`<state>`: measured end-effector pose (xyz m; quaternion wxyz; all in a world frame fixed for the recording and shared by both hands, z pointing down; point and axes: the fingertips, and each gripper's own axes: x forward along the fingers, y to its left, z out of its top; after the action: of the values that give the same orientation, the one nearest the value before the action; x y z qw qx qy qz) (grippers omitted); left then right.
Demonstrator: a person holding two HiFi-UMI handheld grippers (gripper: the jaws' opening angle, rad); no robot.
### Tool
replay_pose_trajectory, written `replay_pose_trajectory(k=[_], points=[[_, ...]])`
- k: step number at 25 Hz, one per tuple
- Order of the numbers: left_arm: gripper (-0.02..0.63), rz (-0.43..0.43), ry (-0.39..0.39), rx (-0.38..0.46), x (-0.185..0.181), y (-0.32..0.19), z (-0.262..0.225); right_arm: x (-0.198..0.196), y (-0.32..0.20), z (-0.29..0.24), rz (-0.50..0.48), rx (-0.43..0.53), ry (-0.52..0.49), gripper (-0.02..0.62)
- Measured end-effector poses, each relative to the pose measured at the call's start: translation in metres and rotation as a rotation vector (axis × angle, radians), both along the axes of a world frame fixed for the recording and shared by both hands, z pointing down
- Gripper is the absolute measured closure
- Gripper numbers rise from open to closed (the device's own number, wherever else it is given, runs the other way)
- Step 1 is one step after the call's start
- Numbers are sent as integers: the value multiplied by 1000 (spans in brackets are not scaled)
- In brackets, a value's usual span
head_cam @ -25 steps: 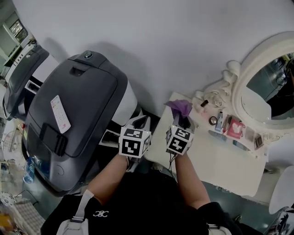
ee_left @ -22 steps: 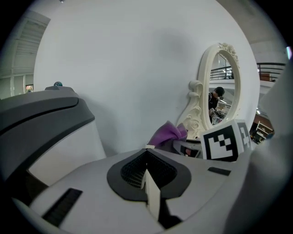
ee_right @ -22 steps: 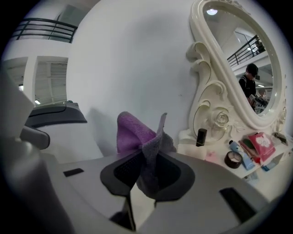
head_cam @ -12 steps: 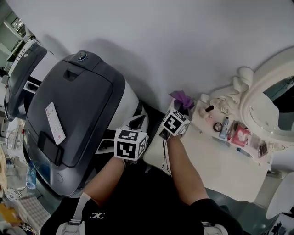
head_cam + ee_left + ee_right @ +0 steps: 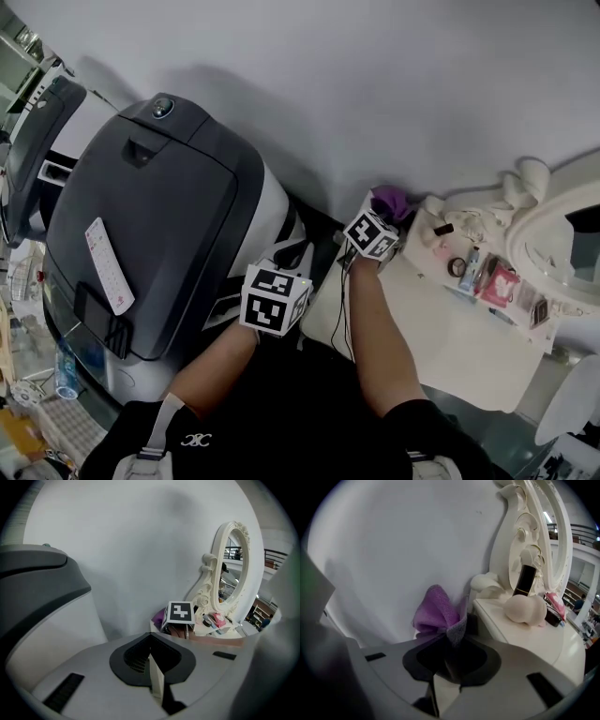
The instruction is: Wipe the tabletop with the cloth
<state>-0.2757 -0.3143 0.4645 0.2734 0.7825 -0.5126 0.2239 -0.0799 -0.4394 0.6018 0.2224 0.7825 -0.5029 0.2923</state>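
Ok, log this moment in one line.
right tongs: shut on crumpled purple cloth | cloth: at far-left corner of white tabletop | left tongs: shut, empty

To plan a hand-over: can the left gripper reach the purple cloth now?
Probably not cleanly: the right gripper is shut on the purple cloth and sits between it and the left gripper, which is shut.

Two grippers: left gripper, right gripper. One purple cloth, one white table, one ornate mirror, one grey machine. Small cosmetics along the table's far edge, count unclear.
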Motion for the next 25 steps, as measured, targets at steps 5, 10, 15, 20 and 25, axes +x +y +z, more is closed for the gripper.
replay_pose_trajectory(k=[5,10,15,20,25], points=[[600,10,5,-9,-4,-1,4,8,-4,15,36,-64,16,517],[600,10,6,-8,-10,-5,4,6,-14,24,25,-90,2,517],[600,-18,25,2,-19,-6,0,-22,-27,25,-103,-84,-25,517],[600,-23,63,5,-21,-6,-8,-41,-22,25,-192,-90,-16,517],[600,10,62,12,-11,-2,-10,-24,-6,26,-160,-115,28,511]])
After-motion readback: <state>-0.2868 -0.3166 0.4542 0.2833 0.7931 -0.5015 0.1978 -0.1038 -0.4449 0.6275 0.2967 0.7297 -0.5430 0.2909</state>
